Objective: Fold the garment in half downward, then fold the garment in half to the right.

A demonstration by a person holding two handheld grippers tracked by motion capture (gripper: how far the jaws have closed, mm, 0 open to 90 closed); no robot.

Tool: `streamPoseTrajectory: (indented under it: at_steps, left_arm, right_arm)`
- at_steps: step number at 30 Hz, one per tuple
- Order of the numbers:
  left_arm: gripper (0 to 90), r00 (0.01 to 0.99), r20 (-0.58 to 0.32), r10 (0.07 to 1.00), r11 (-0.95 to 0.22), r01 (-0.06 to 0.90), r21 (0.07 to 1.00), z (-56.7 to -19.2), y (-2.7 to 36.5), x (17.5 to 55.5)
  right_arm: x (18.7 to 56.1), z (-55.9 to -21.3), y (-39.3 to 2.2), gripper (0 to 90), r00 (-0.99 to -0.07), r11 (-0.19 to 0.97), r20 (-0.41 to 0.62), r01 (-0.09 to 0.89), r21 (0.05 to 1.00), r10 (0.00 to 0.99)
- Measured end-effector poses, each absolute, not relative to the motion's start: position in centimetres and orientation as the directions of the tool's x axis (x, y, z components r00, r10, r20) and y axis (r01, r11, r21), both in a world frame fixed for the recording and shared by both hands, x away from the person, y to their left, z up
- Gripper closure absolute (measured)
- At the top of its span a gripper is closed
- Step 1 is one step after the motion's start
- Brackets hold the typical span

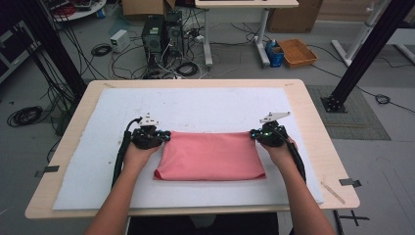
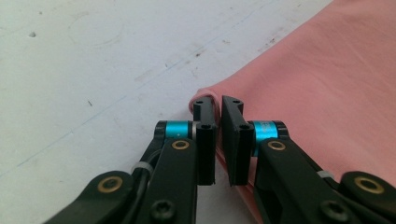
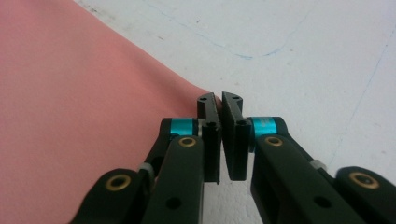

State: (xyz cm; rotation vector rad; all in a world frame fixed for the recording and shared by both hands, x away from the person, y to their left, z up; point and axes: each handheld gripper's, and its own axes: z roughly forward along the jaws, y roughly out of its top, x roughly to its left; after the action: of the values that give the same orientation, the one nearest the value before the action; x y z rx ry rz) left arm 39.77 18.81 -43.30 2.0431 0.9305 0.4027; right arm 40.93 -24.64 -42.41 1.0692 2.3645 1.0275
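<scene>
A: Step?
B: Cloth fold. Pink cloth (image 1: 210, 156) lies folded on the white mat (image 1: 195, 105) mid-surface. Left tool (image 1: 166, 136) sits at its far left corner, right tool (image 1: 254, 134) at the far right corner.
A: Tool states?
B: Both narrow, a thin slit between the jaws. In the left gripper view the left tool (image 2: 218, 105) has the rolled corner of the cloth (image 2: 327, 93) just past its tips; nothing is visibly clamped. In the right gripper view the right tool (image 3: 220, 100) is at the cloth (image 3: 70, 102) edge, with the slit looking empty.
A: So a release?
B: Likely just letting go after laying the fold. Can't rule out a thin layer inside.
A: Next?
B: Probably back both tools off level without dragging the corners, then pick new corners for another fold.
</scene>
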Motion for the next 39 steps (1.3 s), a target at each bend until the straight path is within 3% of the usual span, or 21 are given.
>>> streamPoseTrajectory:
  at_steps: [5, 10, 15, 23, 39]
  left_arm:
    - [60.8, 0.663, -0.087, 0.744, -0.341, 0.488, 0.804, -43.6, 19.5, 39.3]
    - [38.4, 0.645, -0.166, 0.746, -0.275, 0.526, 0.805, -43.3, 20.3, 38.1]
    - [34.7, 0.661, -0.185, 0.728, -0.251, 0.508, 0.824, -43.0, 21.2, 35.7]
    - [31.2, 0.682, -0.207, 0.701, -0.233, 0.493, 0.838, -42.6, 22.1, 32.7]
    - [29.8, 0.671, -0.178, 0.720, -0.291, 0.524, 0.800, -43.4, 21.2, 31.4]
  right_arm:
    - [40.5, -42.1, -24.7, 52.0, -0.617, 0.399, -0.006, 0.501, 0.768, 0.787]
    - [39.7, -42.0, -25.0, 39.7, -0.606, 0.365, 0.008, 0.490, 0.792, 0.795]
    - [38.7, -42.6, -25.2, 32.7, -0.603, 0.336, 0.027, 0.481, 0.810, 0.798]
    - [38.0, -43.0, -25.0, 30.9, -0.617, 0.341, 0.027, 0.471, 0.813, 0.787]
    - [37.8, -42.4, -24.6, 30.9, -0.626, 0.328, 0.033, 0.452, 0.829, 0.779]
